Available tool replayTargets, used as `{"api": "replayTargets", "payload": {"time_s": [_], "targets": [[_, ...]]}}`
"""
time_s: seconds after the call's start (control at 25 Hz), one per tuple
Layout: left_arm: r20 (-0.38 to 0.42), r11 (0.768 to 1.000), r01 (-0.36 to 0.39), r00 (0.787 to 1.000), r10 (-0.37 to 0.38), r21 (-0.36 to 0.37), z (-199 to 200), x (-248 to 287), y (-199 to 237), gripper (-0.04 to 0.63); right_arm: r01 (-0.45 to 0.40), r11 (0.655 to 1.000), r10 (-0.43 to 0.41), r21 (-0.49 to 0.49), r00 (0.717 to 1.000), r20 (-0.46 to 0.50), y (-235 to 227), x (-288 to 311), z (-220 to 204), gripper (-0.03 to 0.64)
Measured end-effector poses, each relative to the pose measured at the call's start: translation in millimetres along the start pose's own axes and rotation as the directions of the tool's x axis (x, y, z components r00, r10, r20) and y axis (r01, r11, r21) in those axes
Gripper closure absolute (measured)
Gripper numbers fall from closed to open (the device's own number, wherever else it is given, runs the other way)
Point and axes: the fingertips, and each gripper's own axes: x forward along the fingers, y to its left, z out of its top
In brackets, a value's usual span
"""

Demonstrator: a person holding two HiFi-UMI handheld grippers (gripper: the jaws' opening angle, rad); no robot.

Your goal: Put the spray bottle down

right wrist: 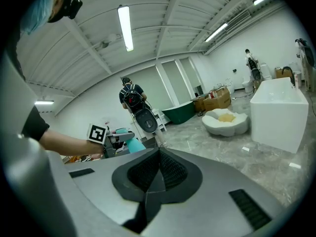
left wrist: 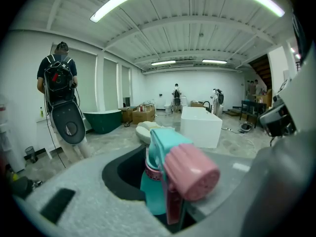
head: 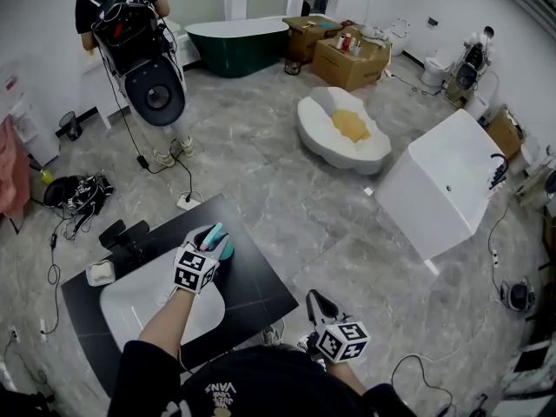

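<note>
- The left claw (head: 211, 243) pinches the spray bottle (head: 225, 250); its own view shows the jaws pressed on the teal body, with the pink nozzle pointing back at the camera.
- The spray bottle stands roughly upright in that grip, over the far part of the black tabletop (head: 254, 272), just beyond the far end of the white basin (head: 139, 309) set into it.
- No view shows the bottle's base, so I cannot tell whether it touches the tabletop.
- The right claw (right wrist: 154, 174) is pressed together with nothing between its jaws. It hangs off the right near corner of the tabletop, over the grey floor (head: 287, 194).
- A small white dish (head: 101, 273) sits at the left edge of the tabletop, well apart from the bottle.
- Far left, a person with a backpack (head: 122, 11) stands facing away, with a toilet seat (head: 155, 94) behind their legs.
- Further off on the floor are a green bathtub (head: 236, 46), cardboard boxes (head: 349, 62), a white oval tub (head: 343, 133) with something yellow inside, and a white rectangular tub (head: 443, 185) on the right.
</note>
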Motion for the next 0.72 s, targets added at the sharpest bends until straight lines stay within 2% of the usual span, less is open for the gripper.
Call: {"api": "replayTargets", "payload": {"time_s": [0.24,0.48,0.72], "targets": [[-0.004,1.0,-0.004,1.0,0.004,0.025,5.8,13.7,1.9,0.442,-0.002,1.0,0.002,0.013,1.0,-0.001,2.2,-4.3,-2.5,0.614],[0.018,0.999,-0.032,0.999,0.032,-0.011,5.6,16.0,8.2,0.44,0.0,1.0,0.0,0.017,1.0,0.003,3.8,-9.8,-5.6,0.612],[0.001,0.999,-0.037,0.999,0.037,-0.013,2.0,16.2,11.1,0.429,-0.003,1.0,0.003,0.016,1.0,0.002,0.1,-10.4,-3.2,0.614]]}}
